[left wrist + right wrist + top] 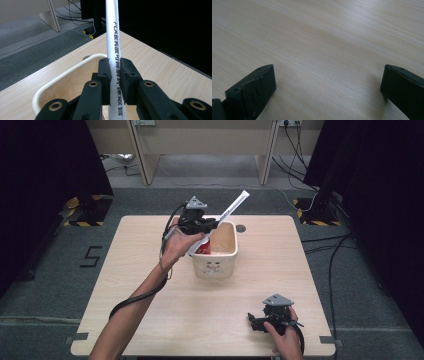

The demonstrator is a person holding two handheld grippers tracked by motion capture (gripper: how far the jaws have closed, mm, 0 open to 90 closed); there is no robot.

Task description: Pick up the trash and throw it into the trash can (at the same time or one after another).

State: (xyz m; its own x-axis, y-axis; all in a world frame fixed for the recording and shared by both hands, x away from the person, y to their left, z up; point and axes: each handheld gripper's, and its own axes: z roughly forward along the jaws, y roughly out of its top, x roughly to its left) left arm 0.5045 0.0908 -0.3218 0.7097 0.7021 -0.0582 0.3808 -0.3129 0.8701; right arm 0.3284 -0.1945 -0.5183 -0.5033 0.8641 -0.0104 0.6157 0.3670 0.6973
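Note:
My left gripper (212,223) is shut on a long white paper-wrapped straw (233,206) with black print. It holds the straw slanting up and to the right above the cream bin (218,265) at the table's middle. In the left gripper view the straw (113,37) runs up between the two pads (104,72), over the bin's rim (60,78). Something red (203,248) lies inside the bin at its left. Low over the wood near the table's front right edge is my right gripper (252,321), and its jaws (327,82) stand wide apart with nothing between them.
The wooden table (150,310) has a small round hole (241,228) behind the bin. Cables (320,247) trail on the grey floor at the right. Pale desk legs (142,165) stand at the back, with black curtains on both sides.

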